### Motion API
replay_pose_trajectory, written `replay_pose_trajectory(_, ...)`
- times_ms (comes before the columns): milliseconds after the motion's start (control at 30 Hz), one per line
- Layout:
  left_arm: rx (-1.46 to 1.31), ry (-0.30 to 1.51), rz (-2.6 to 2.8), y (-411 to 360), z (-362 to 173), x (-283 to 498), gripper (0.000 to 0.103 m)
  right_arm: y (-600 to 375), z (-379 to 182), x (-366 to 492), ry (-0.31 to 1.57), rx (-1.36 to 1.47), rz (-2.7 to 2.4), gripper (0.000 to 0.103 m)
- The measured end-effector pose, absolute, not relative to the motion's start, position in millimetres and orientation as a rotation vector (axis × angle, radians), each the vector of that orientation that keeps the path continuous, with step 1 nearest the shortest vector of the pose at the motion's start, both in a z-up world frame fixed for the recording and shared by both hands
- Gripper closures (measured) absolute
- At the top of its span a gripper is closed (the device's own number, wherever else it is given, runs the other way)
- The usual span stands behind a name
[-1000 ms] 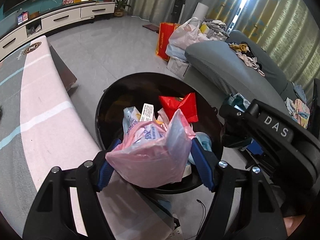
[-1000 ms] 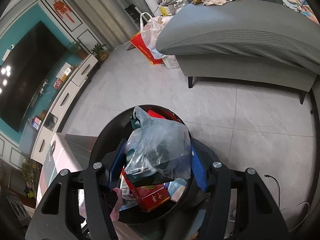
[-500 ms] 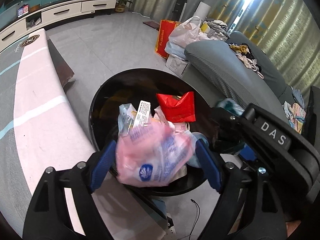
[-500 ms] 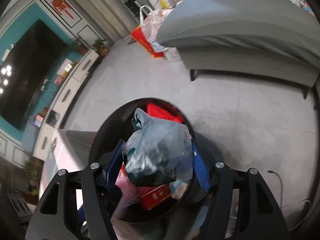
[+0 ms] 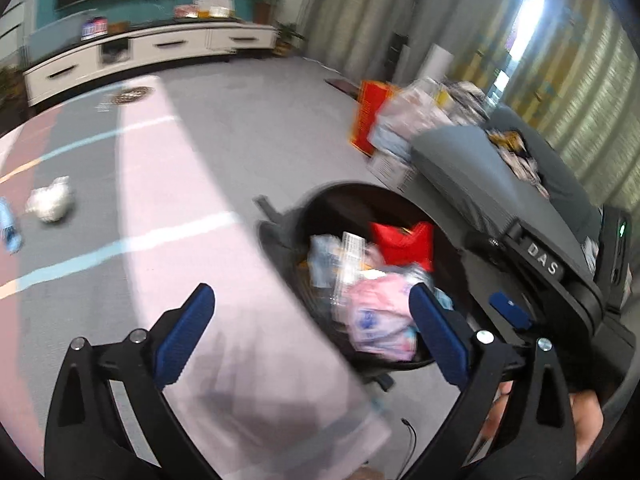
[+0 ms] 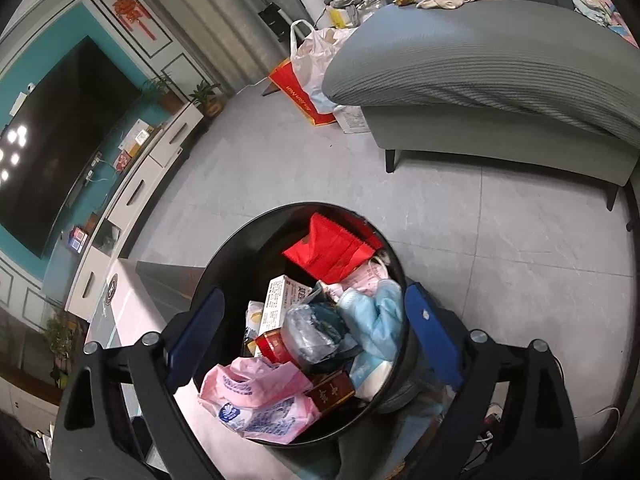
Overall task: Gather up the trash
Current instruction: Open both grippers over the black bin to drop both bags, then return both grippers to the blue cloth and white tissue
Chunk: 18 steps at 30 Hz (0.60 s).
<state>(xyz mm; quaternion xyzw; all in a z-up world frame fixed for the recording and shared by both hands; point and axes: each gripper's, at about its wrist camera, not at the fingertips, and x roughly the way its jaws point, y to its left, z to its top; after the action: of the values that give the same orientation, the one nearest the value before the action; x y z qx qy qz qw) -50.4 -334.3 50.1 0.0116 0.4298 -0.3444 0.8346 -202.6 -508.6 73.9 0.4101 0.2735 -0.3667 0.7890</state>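
Since the earlier frames both grippers have let go of their loads: the pink plastic bag (image 6: 256,400) formerly clamped by the left gripper (image 5: 310,342) and the clear grey bag (image 6: 316,334) formerly clamped by the right gripper (image 6: 312,338) now lie inside the black trash bin (image 6: 224,264). The left gripper has swung away from the bin toward the pink-and-grey mat (image 5: 192,208); its blue pads stand wide apart with nothing between them. The right gripper hangs directly above the bin, pads spread wide to either side of the bin's rim, holding nothing. Inside the bin, the pink plastic bag rests against the near rim, the clear grey bag sits at the centre, a light blue item (image 6: 376,320) lies just beside it, a red packet (image 6: 328,248) rests toward the far rim, and a white carton (image 6: 278,302) stands tilted near the centre. On the mat, well apart from the bin, lie a crumpled white wad (image 5: 50,202) and a light blue scrap (image 5: 8,232). The left view is motion-blurred. Beyond the bin stands a grey sofa (image 6: 480,80).
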Motion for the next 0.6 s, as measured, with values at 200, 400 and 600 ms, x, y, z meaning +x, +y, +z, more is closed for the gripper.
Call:
replay_pose_trajectory(200,-0.079,0.858,-0.548,-249.7,71.9,-30.2,0.003,-490.3,86.2,-184.5,0.584,0.818,-0.757,0.005)
replay_pose_trajectory(400,-0.131,0.803,-0.397,-176.3,87.9,-24.1,0.003,-455.2,105.1,-158.7,0.557,0.695,-0.663,0.003)
replay_pose_trajectory(600,-0.218,0.778,-0.286,-104.5,89.2,-19.4,0.003,-410.1,118.4,-124.7,0.539,0.555,-0.529,0.003)
